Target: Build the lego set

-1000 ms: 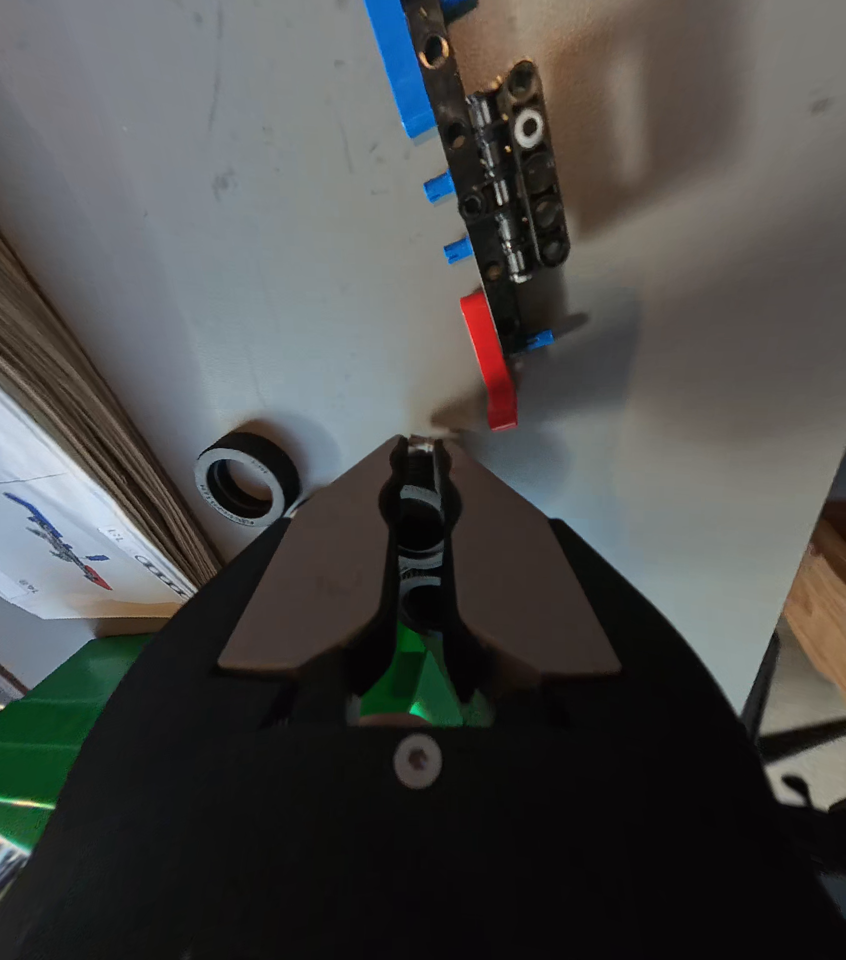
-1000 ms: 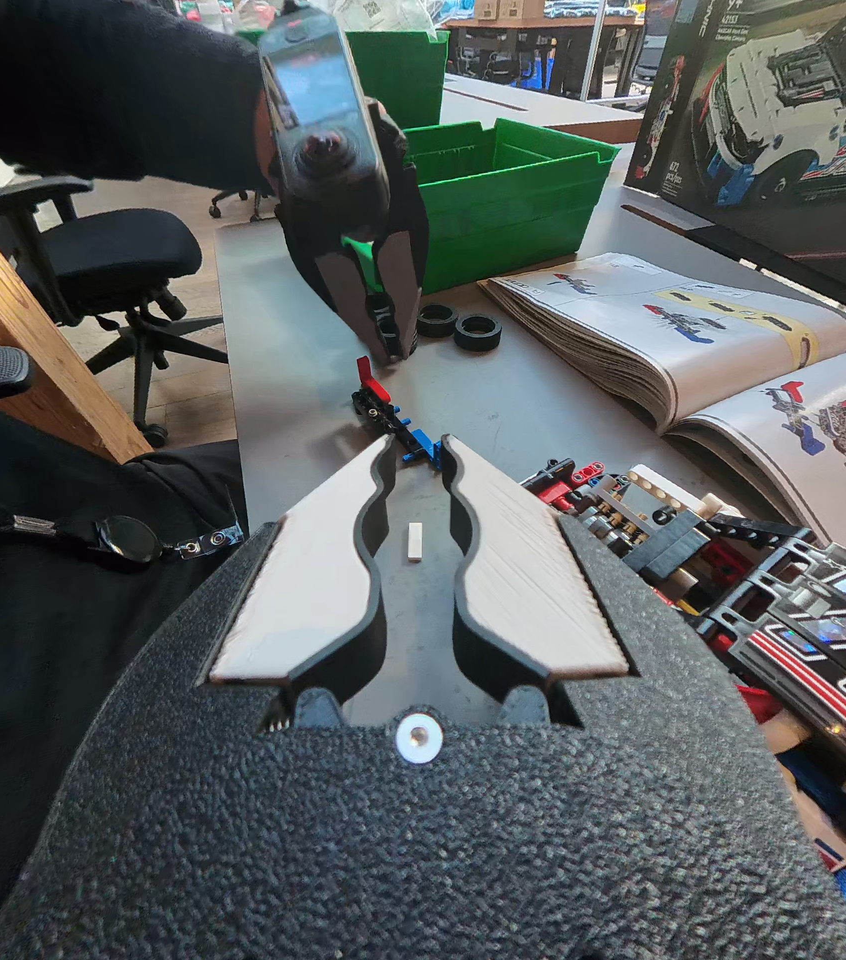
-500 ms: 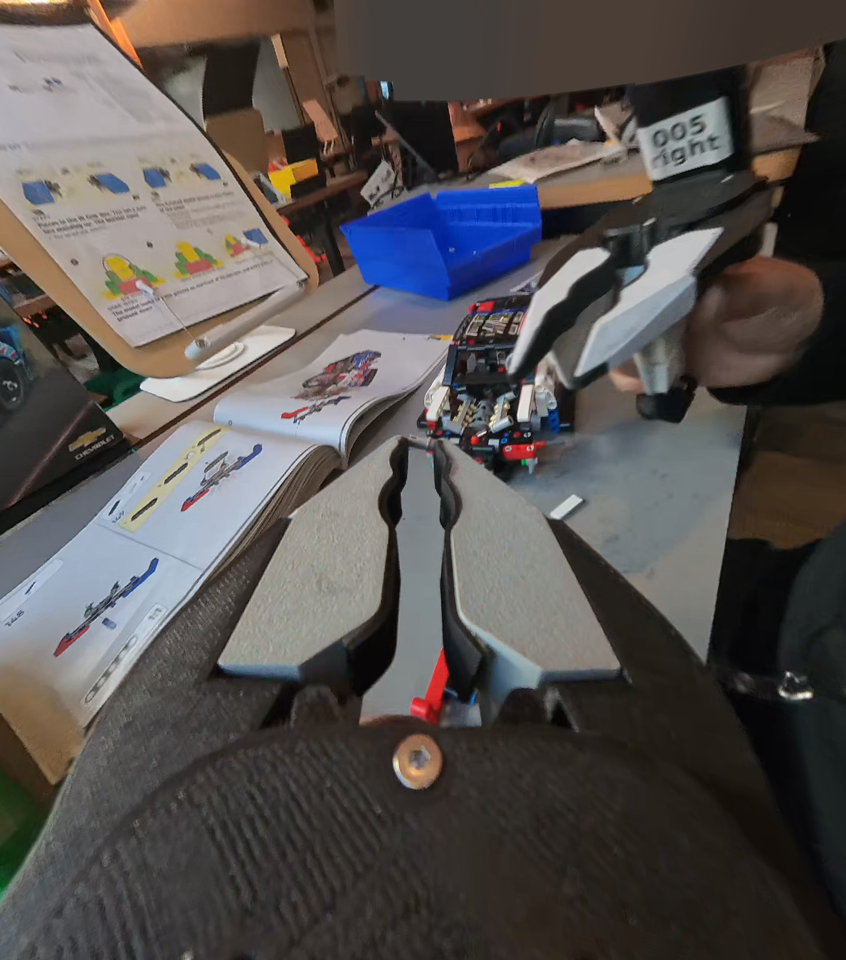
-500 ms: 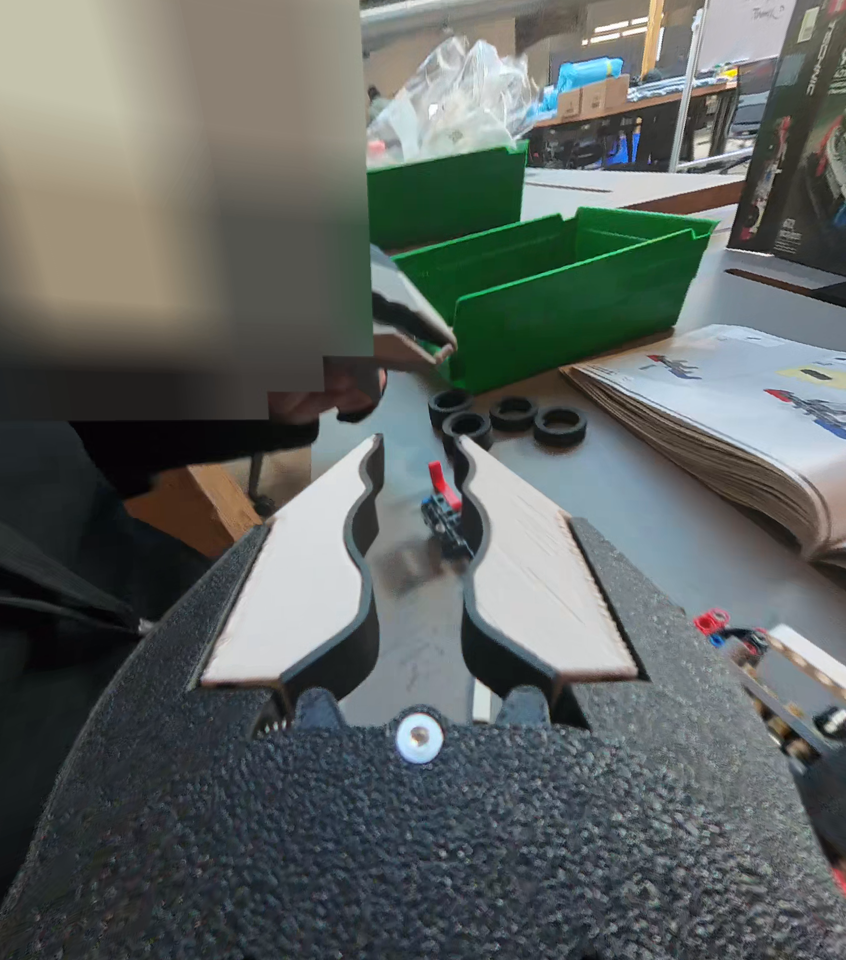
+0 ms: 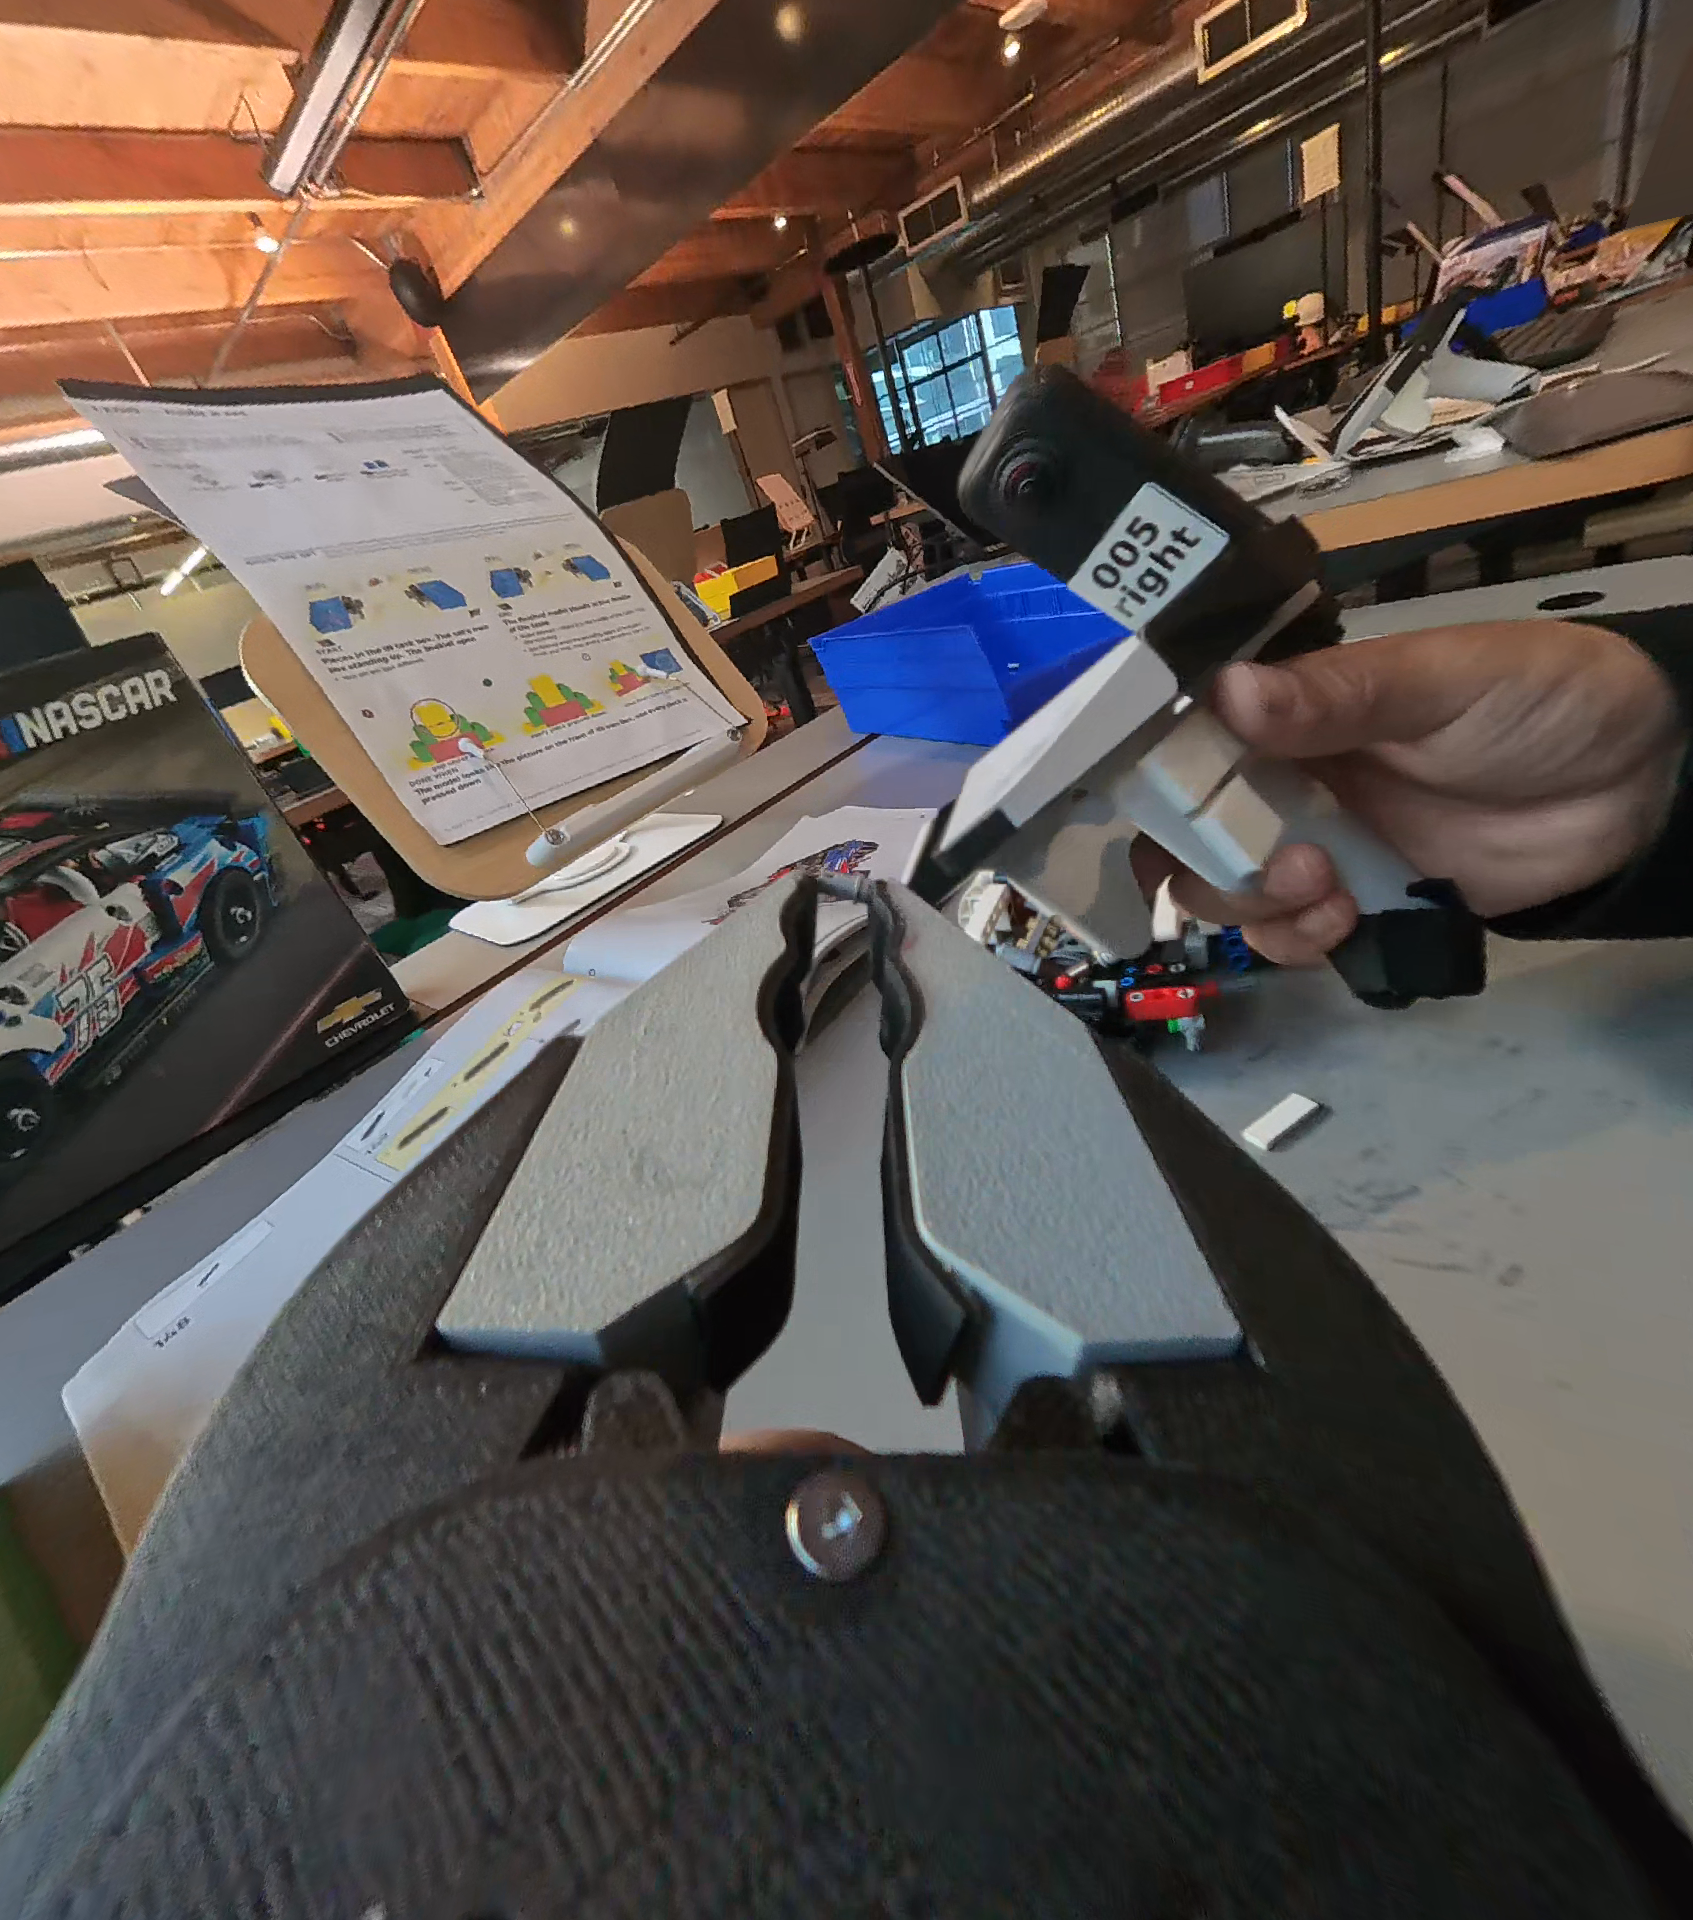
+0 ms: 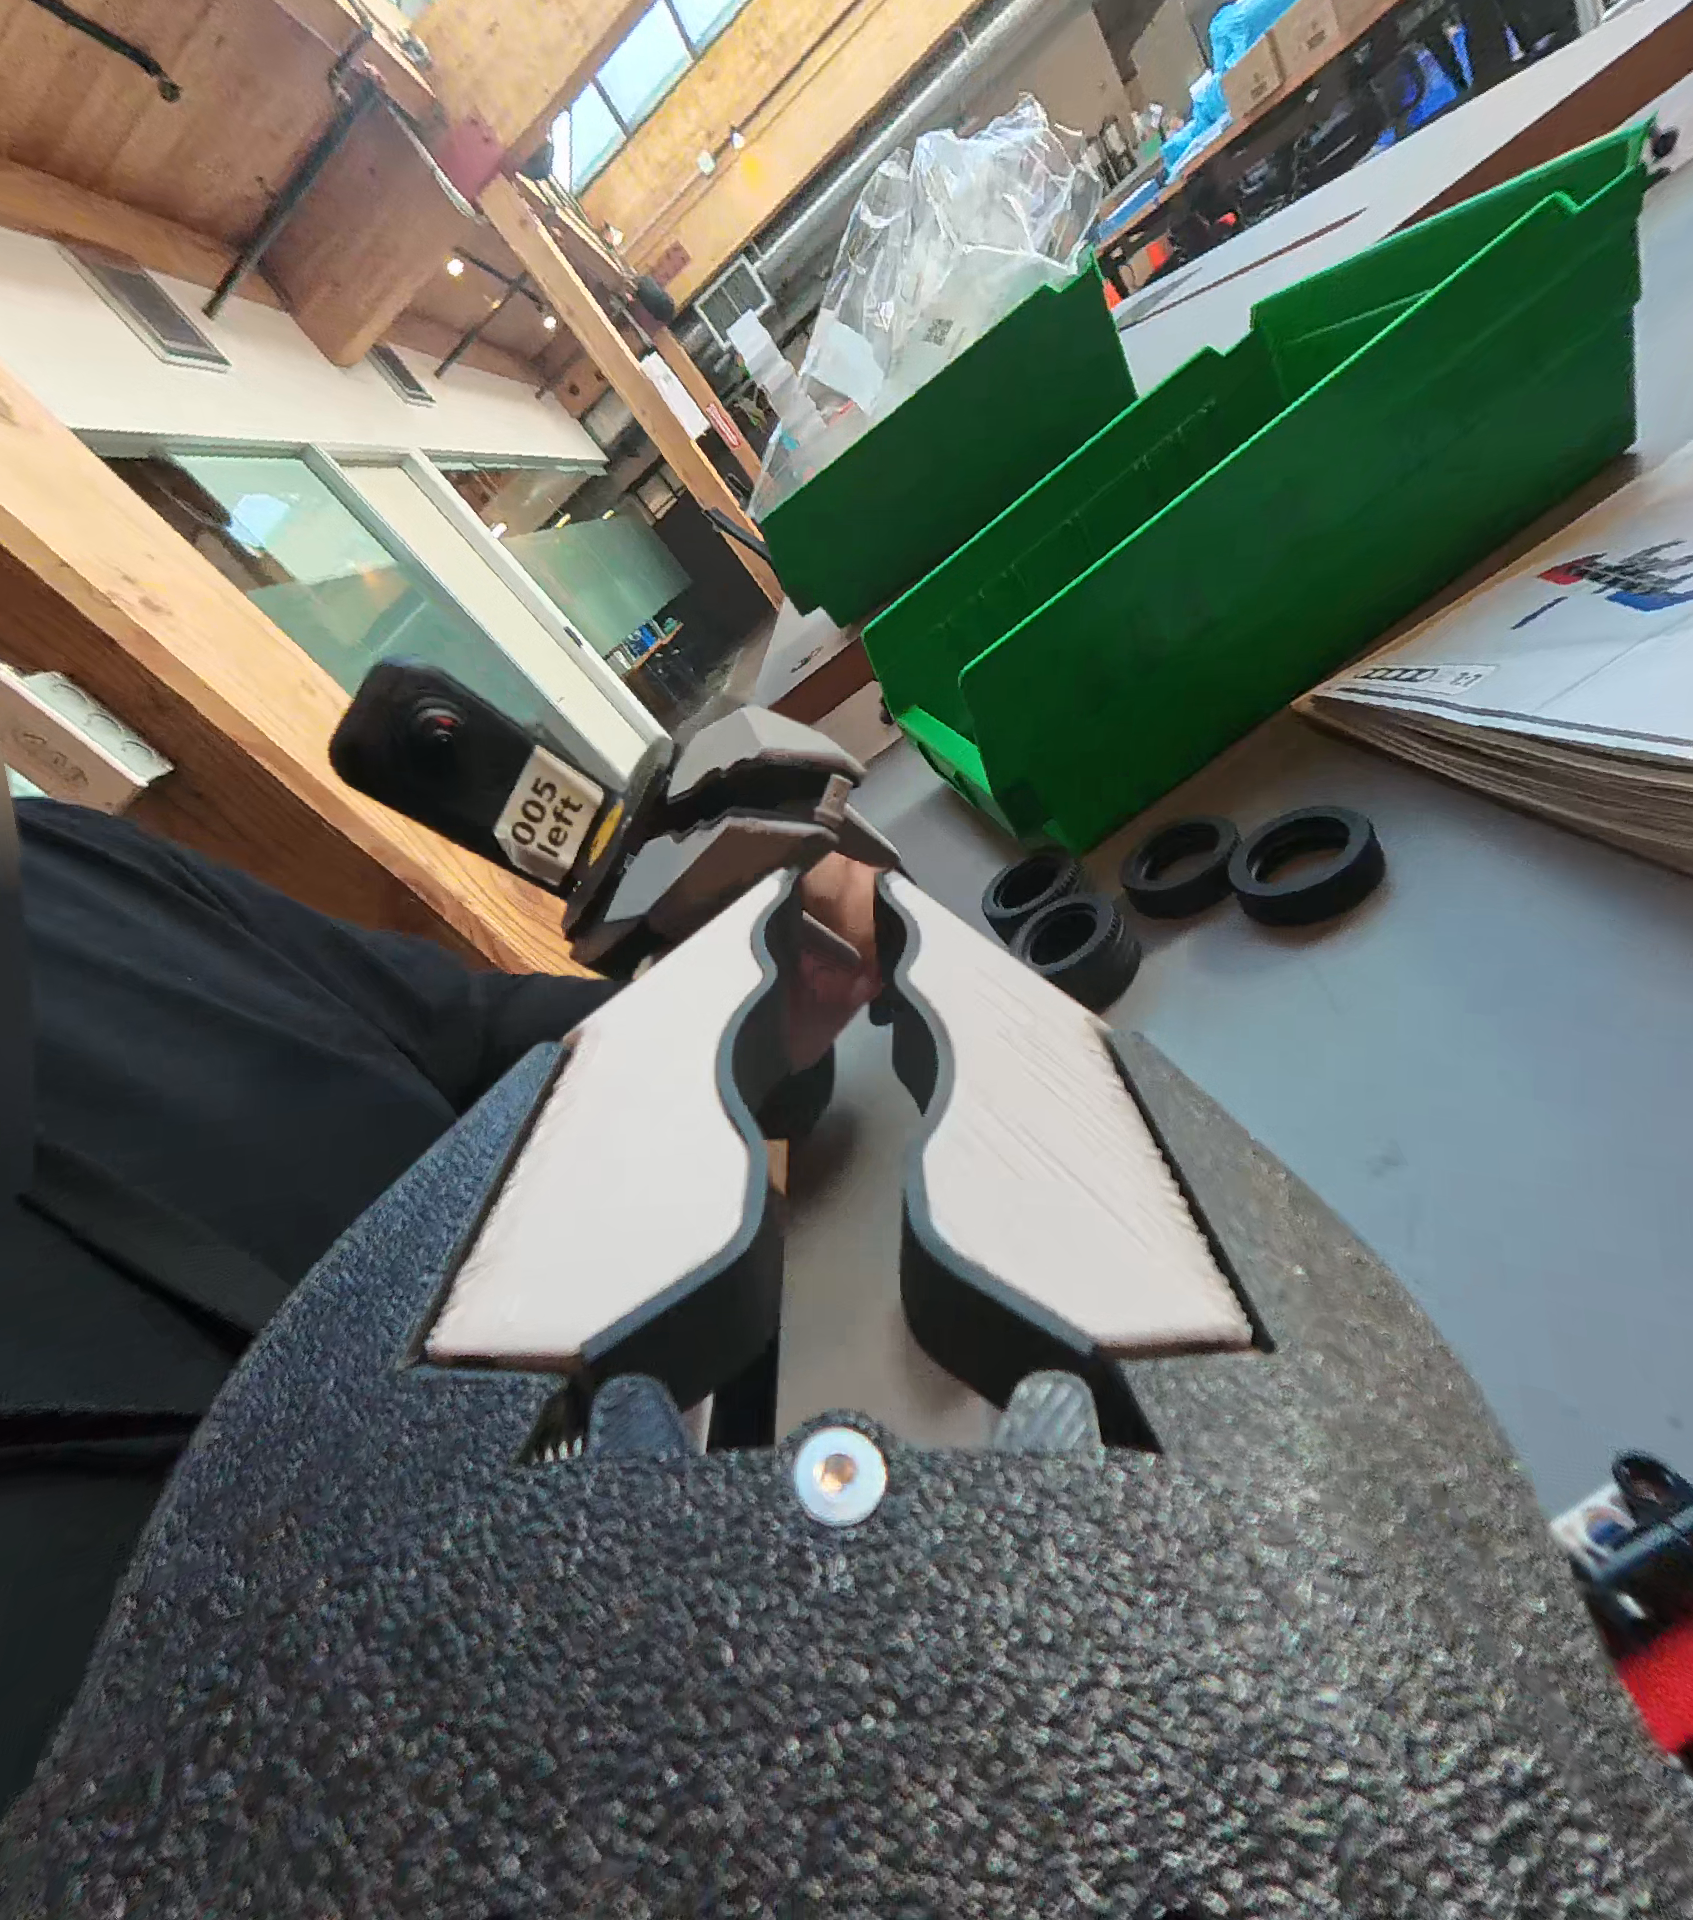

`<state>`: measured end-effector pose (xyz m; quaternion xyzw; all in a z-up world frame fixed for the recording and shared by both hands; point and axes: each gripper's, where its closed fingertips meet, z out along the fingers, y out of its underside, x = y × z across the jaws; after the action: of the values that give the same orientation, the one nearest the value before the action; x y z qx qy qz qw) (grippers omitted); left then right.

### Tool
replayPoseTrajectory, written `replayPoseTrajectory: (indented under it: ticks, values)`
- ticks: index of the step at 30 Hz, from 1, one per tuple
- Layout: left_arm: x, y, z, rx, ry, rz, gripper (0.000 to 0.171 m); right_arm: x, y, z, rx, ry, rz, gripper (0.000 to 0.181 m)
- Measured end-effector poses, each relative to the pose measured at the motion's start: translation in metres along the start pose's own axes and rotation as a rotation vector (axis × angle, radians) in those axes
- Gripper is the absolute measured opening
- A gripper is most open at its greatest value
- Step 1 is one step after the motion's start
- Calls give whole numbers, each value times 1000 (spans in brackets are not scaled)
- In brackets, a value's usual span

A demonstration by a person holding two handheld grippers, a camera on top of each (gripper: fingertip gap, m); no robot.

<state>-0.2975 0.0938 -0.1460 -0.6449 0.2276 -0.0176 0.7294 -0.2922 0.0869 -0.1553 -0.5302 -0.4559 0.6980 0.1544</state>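
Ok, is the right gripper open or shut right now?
Open. The right wrist view shows the right gripper with a clear gap running the whole length between its fingers, and nothing clamped between them.

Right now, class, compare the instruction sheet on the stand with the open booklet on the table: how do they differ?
The instruction sheet stands propped and tilted back on its wooden stand, while the open booklet lies flat on the table. The instruction sheet is a single curling page, whereas the open booklet is a thick stack of pages. Both are white paper printed with coloured pictures.
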Motion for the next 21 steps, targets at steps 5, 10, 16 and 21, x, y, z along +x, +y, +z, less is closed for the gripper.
replayPoseTrajectory:
  ticks: [5, 10, 16, 21]
  values:
    - [8, -4, 6, 7, 13, 45, 6, -4, -10, 1, 32, -45, 28, 13]
    - [10, -6, 8, 11, 13, 65, 7, -9, -7, 0, 19, -105, 99, 8]
    - [13, -5, 8, -8, -11, 150, 7, -9, -5, -1, 18, -131, 161, 7]
    - [18, -5, 6, -27, -4, 189, 7, -12, -1, -2, 6, -143, 173, 6]
